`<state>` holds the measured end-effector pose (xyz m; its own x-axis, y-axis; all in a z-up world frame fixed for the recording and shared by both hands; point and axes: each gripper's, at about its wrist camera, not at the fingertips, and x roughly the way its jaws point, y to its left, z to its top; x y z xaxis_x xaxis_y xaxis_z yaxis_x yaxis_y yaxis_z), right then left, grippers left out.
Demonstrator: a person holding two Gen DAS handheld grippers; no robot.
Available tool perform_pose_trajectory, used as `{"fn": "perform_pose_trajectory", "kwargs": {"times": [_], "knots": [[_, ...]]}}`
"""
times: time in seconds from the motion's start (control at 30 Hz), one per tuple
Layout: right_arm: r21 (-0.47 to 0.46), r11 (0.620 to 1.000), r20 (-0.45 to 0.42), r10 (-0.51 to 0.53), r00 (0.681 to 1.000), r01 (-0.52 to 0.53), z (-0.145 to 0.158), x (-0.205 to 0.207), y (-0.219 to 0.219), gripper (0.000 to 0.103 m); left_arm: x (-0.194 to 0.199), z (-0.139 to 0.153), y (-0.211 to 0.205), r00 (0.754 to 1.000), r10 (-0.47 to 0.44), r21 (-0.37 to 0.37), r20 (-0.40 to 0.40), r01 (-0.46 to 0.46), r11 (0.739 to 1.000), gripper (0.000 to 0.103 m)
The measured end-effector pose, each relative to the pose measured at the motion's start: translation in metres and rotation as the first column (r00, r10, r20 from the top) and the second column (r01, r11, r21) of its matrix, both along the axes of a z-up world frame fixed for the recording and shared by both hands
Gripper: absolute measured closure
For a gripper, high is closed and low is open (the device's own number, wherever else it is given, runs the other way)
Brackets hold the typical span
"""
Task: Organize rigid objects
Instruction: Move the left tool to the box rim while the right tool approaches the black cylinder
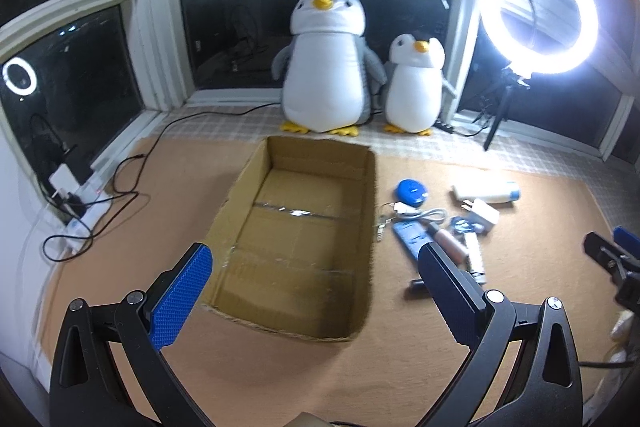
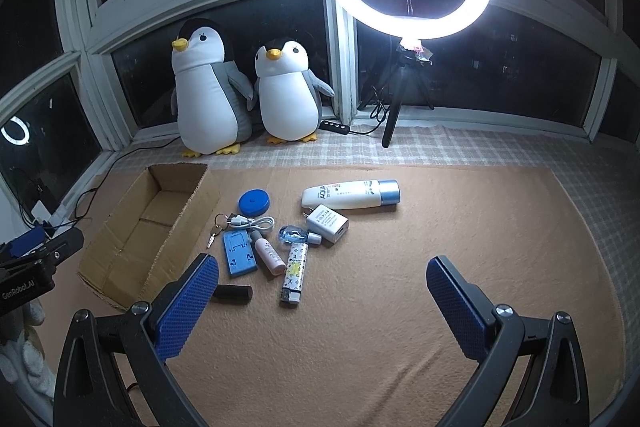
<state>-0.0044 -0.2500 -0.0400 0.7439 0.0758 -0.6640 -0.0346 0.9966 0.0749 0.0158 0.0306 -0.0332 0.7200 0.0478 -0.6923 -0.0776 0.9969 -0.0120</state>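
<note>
Jaws apart on both grippers, left (image 1: pixel 316 283) and right (image 2: pixel 322 291); box (image 2: pixel 132 259) at nine o'clock empty, items (image 2: pixel 280 227) unsorted.

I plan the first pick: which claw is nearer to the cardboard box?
Left. The left claw hangs open over the cardboard box; the right claw is open beside it, over the scattered items.

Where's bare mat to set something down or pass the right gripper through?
The mat is bare right of the white bottle and charger, out to the checked cloth, and under the right gripper. The cardboard box is empty. It is crowded between box and charger.
</note>
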Motion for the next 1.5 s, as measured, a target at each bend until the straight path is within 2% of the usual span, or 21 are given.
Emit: {"fn": "perform_pose_trajectory", "kwargs": {"times": [0.27,0.5,0.63,0.93,1.17,1.33,1.5], "knots": [[-0.006,1.0,0.0,-0.006,1.0,0.006,-0.007,0.002,-0.002,0.0,0.008,-0.025,0.039,0.996,0.067,0.011,-0.056,-0.067,0.998,0.001],[-0.014,1.0,0.025,-0.026,0.999,0.026,-0.013,0.004,-0.008,0.0,0.024,-0.047,0.074,0.985,0.134,0.026,-0.109,-0.132,0.991,0.01],[-0.004,1.0,0.009,-0.021,1.0,0.021,-0.02,0.007,-0.014,0.0,0.035,-0.058,0.088,0.979,0.156,0.035,-0.128,-0.153,0.988,0.016],[-0.006,1.0,-0.089,-0.006,0.996,0.005,-0.042,0.019,-0.017,0.0,0.055,-0.086,0.1,0.968,0.158,0.034,-0.194,-0.154,0.987,0.037],[-0.019,0.999,-0.118,0.031,0.992,-0.034,-0.054,0.028,-0.006,0.004,0.064,-0.102,0.102,0.962,0.149,0.034,-0.229,-0.145,0.989,0.056],[0.0,0.991,-0.135,0.133,0.982,-0.134,-0.06,0.035,0.017,0.016,0.067,-0.111,0.103,0.96,0.136,0.026,-0.246,-0.134,0.991,0.068],[0.016,0.961,-0.148,0.274,0.95,-0.275,-0.067,0.044,0.047,0.024,0.067,-0.116,0.103,0.959,0.12,0.015,-0.256,-0.121,0.993,0.081]]}}
